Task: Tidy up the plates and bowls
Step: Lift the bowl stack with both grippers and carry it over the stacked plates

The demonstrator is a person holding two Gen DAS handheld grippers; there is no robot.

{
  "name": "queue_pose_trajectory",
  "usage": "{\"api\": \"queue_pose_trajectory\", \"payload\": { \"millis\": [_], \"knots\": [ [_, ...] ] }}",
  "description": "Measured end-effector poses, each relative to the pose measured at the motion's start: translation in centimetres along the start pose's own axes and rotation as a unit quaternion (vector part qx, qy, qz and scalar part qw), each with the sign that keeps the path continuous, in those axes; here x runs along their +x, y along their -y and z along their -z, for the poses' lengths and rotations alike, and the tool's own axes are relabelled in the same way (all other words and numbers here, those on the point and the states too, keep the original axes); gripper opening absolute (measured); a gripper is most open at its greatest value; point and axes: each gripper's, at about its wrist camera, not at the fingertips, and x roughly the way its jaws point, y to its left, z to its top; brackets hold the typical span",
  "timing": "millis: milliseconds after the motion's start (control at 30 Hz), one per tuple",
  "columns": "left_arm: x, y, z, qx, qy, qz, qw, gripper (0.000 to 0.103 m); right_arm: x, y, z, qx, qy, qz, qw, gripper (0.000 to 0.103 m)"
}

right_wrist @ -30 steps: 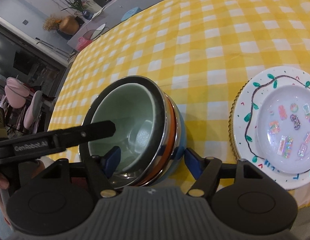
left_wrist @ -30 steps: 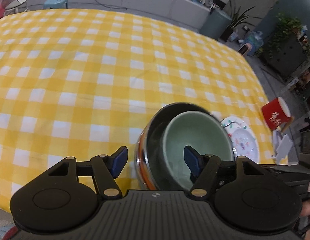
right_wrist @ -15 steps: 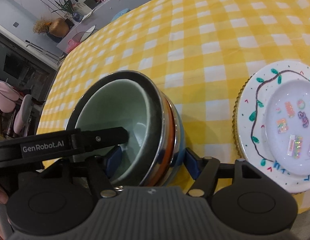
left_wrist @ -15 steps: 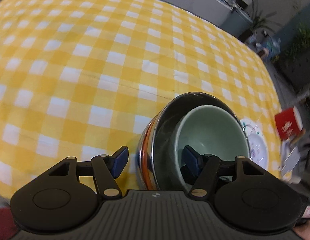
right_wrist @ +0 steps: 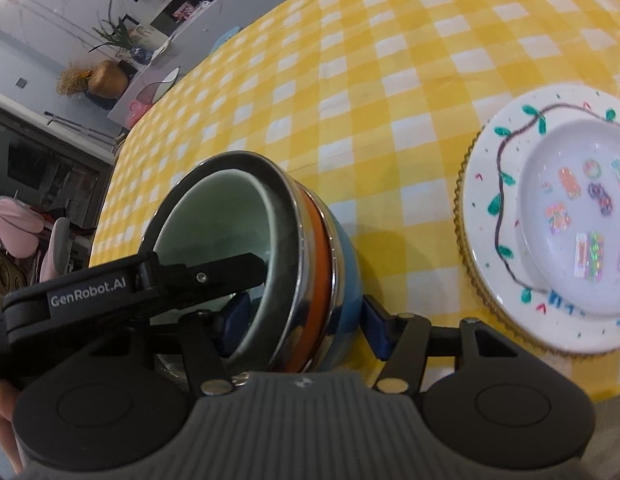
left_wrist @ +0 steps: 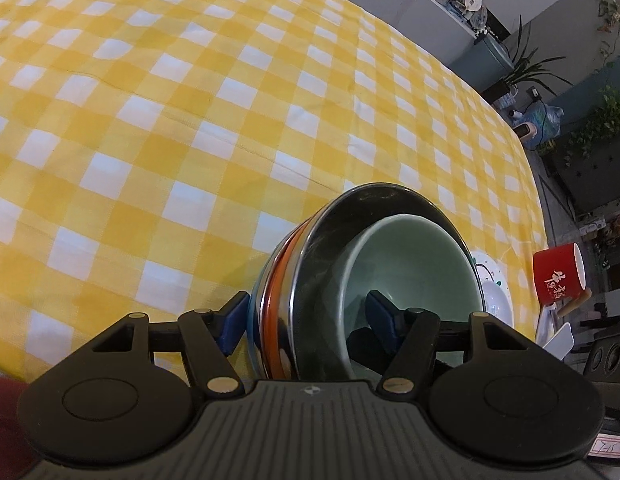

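Stack of bowls (left_wrist: 310,292) tipped on yellow cloth (left_wrist: 190,120), left gripper (left_wrist: 308,316) and right gripper (right_wrist: 306,320) both straddling its wall, jaws just closing in, grip unclear; plate (right_wrist: 490,184) beside the stack

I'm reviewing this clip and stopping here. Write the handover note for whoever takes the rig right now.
Left claw: open, straddling the bowl stack's rim, one pad outside, one inside the green bowl.
Right claw: straddles another part of the rim; its jaws have just been closing, but it is unclear whether the pads press yet.
Things: green bowl nested in the steel bowl, with the blue bowl outermost. Beside them, the sticker plate sits on the painted plate.
Done: bowls nested, plates stacked.
Left: probably moving the bowl stack; no destination is visible.
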Motion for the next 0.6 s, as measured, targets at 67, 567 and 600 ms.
{"api": "queue_pose_trajectory", "payload": {
  "millis": [67,567,600],
  "knots": [
    [-0.3,0.0,0.0,-0.002,0.003,0.000,1.0000,0.069,-0.3,0.1,0.0,0.014,-0.004,-0.001,1.000,0.058],
    [-2.7,3.9,-0.8,0.028,0.042,0.021,0.9985,0.069,-5.7,0.8,-0.7,0.030,0.045,-0.015,0.998,0.055],
    [-2.7,4.6,-0.9,0.034,0.042,0.022,0.9983,0.069,-6.2,1.1,-0.7,0.034,0.049,-0.016,0.998,0.055]
  ]
}}
